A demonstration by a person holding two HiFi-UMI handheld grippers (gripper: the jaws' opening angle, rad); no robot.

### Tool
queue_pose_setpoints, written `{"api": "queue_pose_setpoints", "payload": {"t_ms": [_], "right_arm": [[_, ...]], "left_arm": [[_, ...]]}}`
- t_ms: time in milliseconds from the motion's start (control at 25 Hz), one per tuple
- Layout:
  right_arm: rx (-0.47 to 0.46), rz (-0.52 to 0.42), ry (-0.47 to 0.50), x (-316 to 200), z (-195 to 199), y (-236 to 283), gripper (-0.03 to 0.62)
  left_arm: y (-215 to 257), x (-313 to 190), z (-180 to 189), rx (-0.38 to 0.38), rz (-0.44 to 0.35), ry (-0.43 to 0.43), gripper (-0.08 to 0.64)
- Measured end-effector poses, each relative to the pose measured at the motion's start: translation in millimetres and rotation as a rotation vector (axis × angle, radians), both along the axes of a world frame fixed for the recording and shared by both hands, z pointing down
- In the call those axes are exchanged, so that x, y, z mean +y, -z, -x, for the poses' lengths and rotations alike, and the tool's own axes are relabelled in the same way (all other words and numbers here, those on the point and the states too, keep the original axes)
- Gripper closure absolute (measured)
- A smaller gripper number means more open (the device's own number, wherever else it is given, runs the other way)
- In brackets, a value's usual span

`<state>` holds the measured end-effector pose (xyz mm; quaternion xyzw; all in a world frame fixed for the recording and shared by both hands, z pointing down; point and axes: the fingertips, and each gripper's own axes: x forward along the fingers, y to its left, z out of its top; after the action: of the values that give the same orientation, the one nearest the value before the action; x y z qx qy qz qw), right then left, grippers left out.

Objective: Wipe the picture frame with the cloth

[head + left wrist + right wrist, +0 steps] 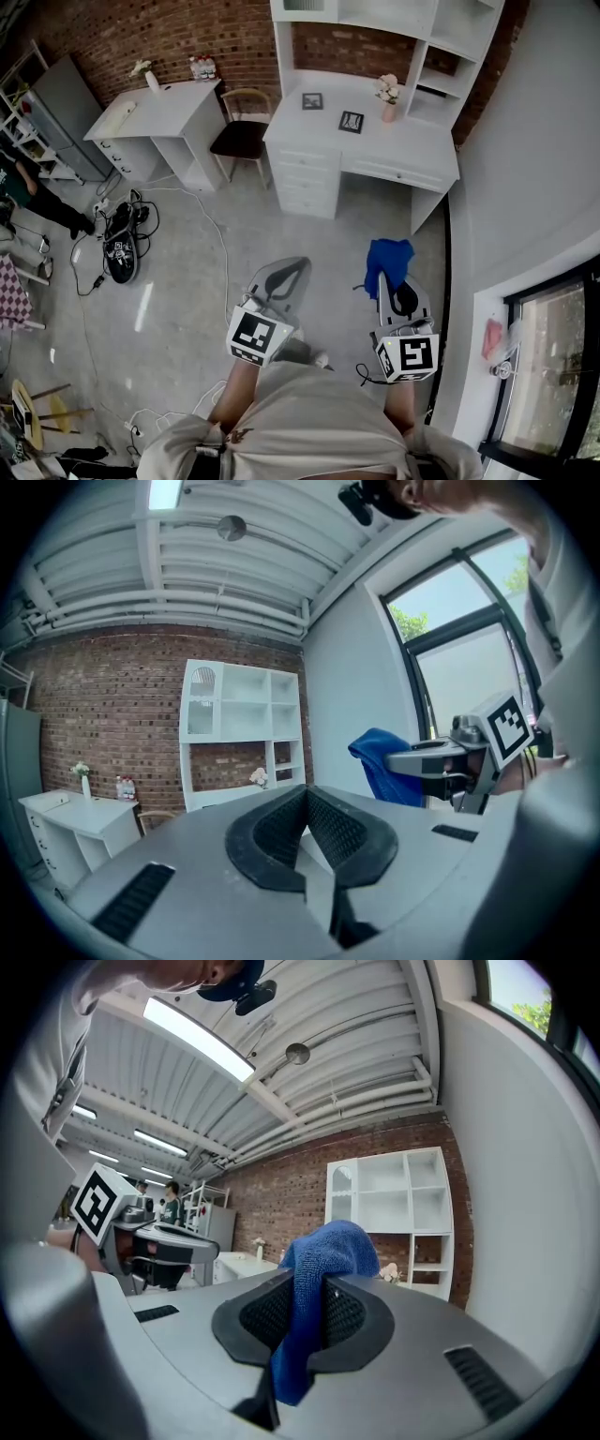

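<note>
Across the floor from you, on the white worktop [412, 141], sit two candidates: an upright picture frame [312, 101] and, just beside it toward the flower vase [387, 97], a second frame [352, 122] that looks to be lying flat. Which one you're after, I can't tell. Your right tongs [392, 289] are clenched on the blue cloth [387, 258], and the right gripper view confirms it, with fabric bunched between the pads and spilling over the top. Your left tongs [286, 274] are pressed together at the tips with nothing between them. So the cloth is in hand and that part is done, but both frames sit well apart from the tongs, unwiped. By my read, everything else remains: close in on the worktop, steady a frame, then rub it down.
</note>
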<state>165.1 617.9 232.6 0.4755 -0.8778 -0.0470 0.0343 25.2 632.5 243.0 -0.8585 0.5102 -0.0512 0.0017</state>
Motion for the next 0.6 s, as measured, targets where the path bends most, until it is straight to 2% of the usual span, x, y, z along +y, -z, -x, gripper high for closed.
{"api": "queue_pose_setpoints", "payload": {"t_ms": [320, 600], "right_arm": [[0.021, 0.004, 0.003, -26, 11, -1, 0.558], [0.032, 0.02, -0.009, -75, 25, -5, 0.558]], "left_arm": [[-1, -28, 10, 0.008, -0.003, 0.006, 0.56], [-3, -81, 22, 0.015, -0.004, -0.018, 0.56]]}}
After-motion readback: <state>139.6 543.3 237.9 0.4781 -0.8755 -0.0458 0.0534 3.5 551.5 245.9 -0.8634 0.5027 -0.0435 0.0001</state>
